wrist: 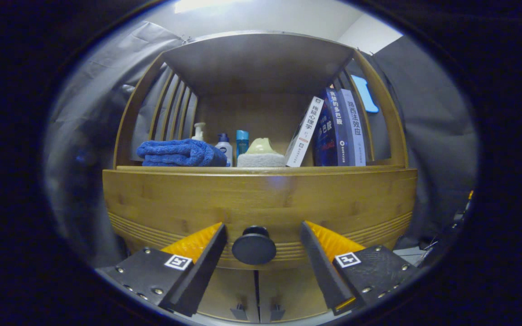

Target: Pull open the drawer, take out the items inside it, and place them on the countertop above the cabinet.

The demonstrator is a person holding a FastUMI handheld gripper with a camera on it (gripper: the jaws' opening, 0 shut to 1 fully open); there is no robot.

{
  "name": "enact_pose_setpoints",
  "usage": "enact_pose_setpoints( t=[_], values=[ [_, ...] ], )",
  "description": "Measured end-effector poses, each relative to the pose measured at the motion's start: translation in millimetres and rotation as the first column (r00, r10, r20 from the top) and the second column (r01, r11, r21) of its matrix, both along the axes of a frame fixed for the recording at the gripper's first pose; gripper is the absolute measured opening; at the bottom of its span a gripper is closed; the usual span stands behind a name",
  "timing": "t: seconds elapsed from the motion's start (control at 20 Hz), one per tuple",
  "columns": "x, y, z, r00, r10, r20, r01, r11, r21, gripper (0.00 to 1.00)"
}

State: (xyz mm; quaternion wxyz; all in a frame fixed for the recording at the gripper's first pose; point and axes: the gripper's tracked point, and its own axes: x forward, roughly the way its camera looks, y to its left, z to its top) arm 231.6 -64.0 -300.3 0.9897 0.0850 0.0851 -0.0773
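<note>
A wooden cabinet faces me, with a closed drawer front (pixel 261 199) across its middle. A round dark knob (pixel 253 246) sticks out from the drawer's lower edge. My gripper (pixel 263 235) is open, and the knob sits between its two fingers without either one touching it. Above the drawer runs the countertop (pixel 261 169), an open shelf under a wooden top board. The drawer's contents are hidden.
On the countertop lie a folded blue towel (pixel 179 153), small bottles (pixel 224 147), a pale sponge-like block (pixel 261 158) and three leaning books (pixel 333 129). Below the drawer are two cabinet doors (pixel 256 294) with small handles. Grey cloth hangs on both sides.
</note>
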Motion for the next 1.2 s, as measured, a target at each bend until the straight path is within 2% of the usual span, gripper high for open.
enact_pose_setpoints(
  t=[0.3,0.6,1.05,1.2],
  values=[
    [13,-1,-2,1.000,-0.009,-0.005,0.009,1.000,-0.014,0.99],
    [0,2,-1,0.999,0.015,-0.035,-0.014,1.000,0.016,0.98],
    [-72,0,62,0.997,0.029,-0.072,-0.033,0.997,-0.064,0.98],
    [-100,9,95,0.996,0.054,-0.075,-0.057,0.998,-0.037,0.98]
  ],
)
